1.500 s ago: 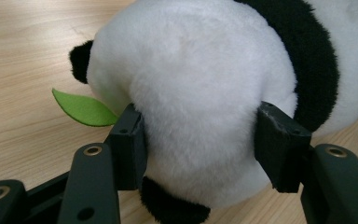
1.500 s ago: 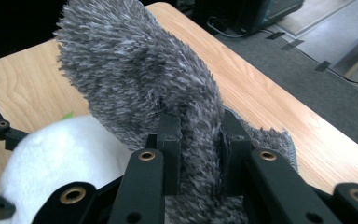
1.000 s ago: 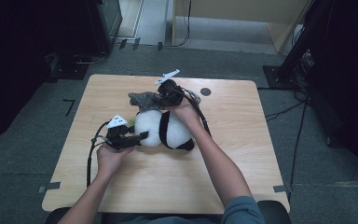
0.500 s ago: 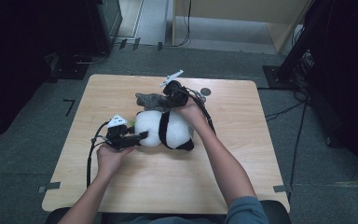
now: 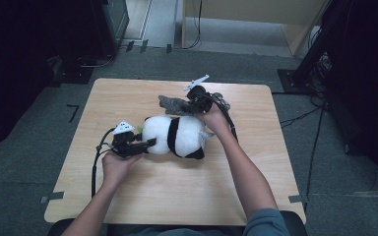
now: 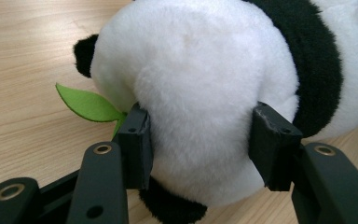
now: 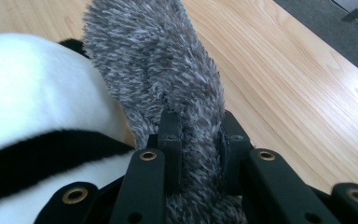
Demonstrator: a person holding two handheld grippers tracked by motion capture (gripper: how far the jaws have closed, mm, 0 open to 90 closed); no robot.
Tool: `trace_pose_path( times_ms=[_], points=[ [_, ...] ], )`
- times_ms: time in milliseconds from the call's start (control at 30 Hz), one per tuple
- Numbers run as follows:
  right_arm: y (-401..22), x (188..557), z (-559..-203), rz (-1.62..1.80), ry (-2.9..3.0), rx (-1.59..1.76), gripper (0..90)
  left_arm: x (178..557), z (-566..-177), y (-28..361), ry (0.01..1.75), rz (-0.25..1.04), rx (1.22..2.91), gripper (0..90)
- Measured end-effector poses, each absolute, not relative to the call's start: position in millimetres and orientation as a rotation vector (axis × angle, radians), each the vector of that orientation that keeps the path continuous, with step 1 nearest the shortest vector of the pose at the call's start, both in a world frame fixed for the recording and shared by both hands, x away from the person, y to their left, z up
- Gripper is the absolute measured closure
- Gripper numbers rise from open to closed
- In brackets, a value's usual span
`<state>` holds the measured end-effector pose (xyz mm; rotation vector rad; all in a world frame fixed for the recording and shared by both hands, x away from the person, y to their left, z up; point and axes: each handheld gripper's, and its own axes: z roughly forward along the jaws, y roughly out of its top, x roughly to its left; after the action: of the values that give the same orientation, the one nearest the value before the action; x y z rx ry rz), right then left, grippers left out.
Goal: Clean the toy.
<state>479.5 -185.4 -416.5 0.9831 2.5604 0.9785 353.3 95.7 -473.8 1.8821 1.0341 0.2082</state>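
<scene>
A black and white panda plush (image 5: 174,136) lies on its side in the middle of the wooden table (image 5: 128,98), with a green felt leaf (image 6: 89,103) at its mouth. My left gripper (image 5: 147,144) is shut on the panda's white rounded end (image 6: 200,112); both pads press into the fur. A grey fuzzy plush piece (image 5: 176,104) lies just behind the panda. My right gripper (image 5: 189,104) is shut on this grey piece (image 7: 168,79), which sticks up between its jaws beside the panda's body (image 7: 32,93).
A person's forearms reach in from the table's near edge. Black cables trail from both grippers across the wood. Dark equipment and stands ring the table on the grey floor. Bare wood lies at the near side and at both ends.
My right gripper has carried the grey plush piece rightward along the far side of the panda. The left gripper and the panda have kept their place.
</scene>
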Motion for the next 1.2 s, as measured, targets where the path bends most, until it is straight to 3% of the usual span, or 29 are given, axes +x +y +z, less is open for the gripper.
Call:
trace_pose_path(
  times_ms=[733,1200],
  points=[
    [-238.9,475.1,-424.2,0.925,2.496,1.091,76.3,353.8,-474.5,96.7,1.035,0.197,1.879,46.9],
    [-187.6,480.9,-390.0,1.017,2.500,0.959,76.2,353.8,-474.4,96.7,1.032,0.197,1.876,46.9]
  ],
)
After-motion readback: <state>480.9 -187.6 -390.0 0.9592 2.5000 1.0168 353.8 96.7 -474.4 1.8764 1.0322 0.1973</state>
